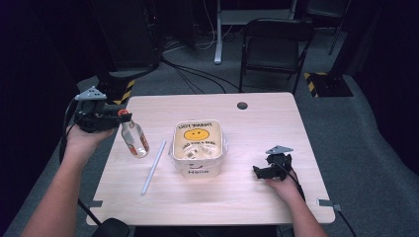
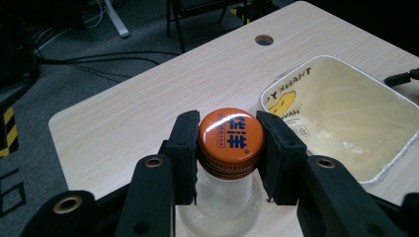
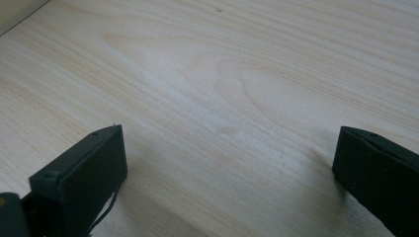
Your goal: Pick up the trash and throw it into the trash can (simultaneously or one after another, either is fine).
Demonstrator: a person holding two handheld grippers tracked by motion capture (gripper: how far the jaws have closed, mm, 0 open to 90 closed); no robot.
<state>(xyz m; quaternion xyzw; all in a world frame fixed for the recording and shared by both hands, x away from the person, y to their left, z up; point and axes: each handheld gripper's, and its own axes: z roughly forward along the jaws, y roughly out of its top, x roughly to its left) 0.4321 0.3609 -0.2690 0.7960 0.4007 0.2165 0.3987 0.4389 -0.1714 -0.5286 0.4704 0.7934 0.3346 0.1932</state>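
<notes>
Bottle (image 1: 134, 139), small, clear and orange-capped, is judged light, rigid and slick on its body, so the ribbed cap (image 2: 230, 136) is the better place to be gripped. It is held tilted above the bench (image 1: 257, 123), left of the white tub (image 1: 197, 148), clamped at the cap by the left hand-held gripper (image 2: 230, 148); the right hand-held gripper (image 3: 230, 163) rests wide open, empty.

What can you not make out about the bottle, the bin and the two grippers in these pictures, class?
- Bottle lower body: cut off by the bottom edge in the left gripper view, behind the left gripper shut on its cap.
- Bottle label: too small in the high view.
- Bin contents: glare and plastic liner blur them.
- Right gripper: fingers apart over the table, bodies cut off.
</notes>
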